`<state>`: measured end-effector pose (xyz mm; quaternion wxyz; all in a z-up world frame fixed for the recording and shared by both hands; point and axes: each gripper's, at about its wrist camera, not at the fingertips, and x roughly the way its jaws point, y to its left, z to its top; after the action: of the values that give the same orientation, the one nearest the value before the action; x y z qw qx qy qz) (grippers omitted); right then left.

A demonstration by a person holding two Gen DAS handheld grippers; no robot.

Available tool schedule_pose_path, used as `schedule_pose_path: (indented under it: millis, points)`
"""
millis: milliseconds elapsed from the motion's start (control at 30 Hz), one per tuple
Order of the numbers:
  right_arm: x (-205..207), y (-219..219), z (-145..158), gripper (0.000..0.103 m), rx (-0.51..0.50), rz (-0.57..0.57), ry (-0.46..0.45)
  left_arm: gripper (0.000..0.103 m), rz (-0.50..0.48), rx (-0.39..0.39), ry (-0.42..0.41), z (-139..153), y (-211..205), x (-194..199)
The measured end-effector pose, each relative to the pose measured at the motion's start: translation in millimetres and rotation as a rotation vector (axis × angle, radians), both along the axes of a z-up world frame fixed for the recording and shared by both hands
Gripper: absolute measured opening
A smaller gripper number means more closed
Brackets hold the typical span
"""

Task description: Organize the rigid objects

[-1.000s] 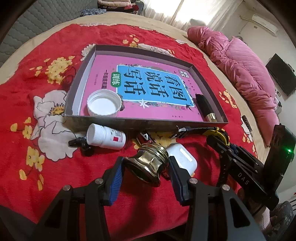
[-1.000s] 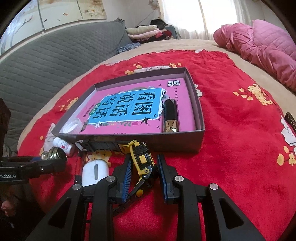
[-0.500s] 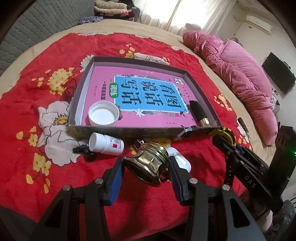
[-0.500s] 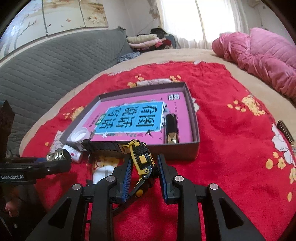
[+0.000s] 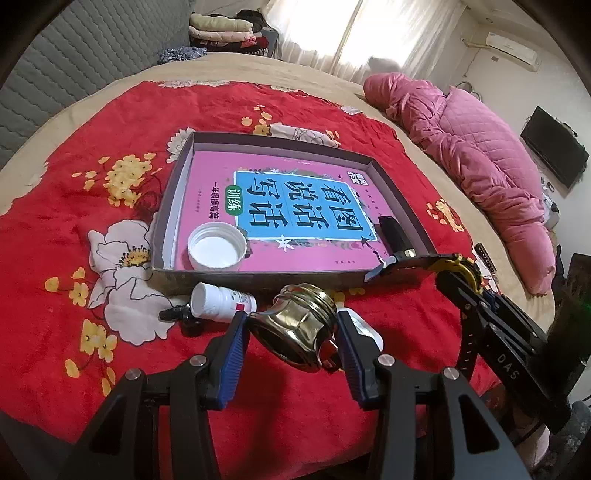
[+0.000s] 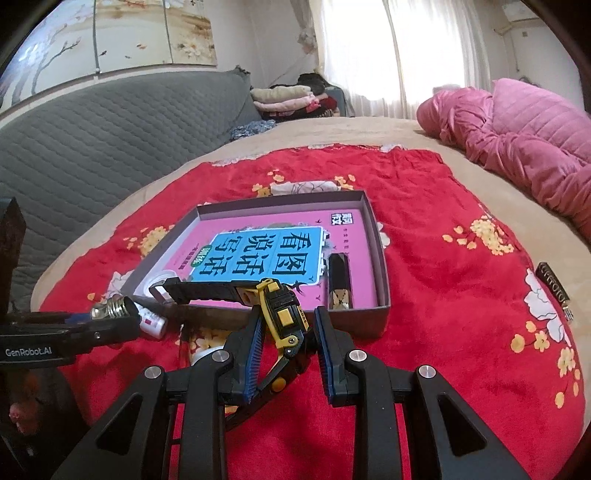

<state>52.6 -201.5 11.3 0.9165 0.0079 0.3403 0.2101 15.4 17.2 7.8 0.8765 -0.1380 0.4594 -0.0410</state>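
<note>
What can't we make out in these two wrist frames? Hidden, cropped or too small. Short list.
- White case, left wrist view: mostly behind the brass cap held in the left gripper.
- Small black item, left wrist view: partly behind the pill bottle; identity unclear.
- Watch in the right gripper, right wrist view: face tilted, unreadable.
- Dark strip on the blanket, right wrist view: too small to identify.

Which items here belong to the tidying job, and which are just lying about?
Job: tray, brass fitting in left gripper, watch in right gripper, pill bottle, white case, cap, black tube.

Lying about: pink quilt, folded clothes, TV.
</note>
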Motion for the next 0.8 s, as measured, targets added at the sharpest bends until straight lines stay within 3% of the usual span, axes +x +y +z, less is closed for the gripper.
schedule_pose_path:
  millis: [800]
  points:
    - [31.5,4.3,-1.2,0.027,0.023,-0.052,-0.028,0.047,0.03,0.05,-0.016,-1.8,-2.7,24.9]
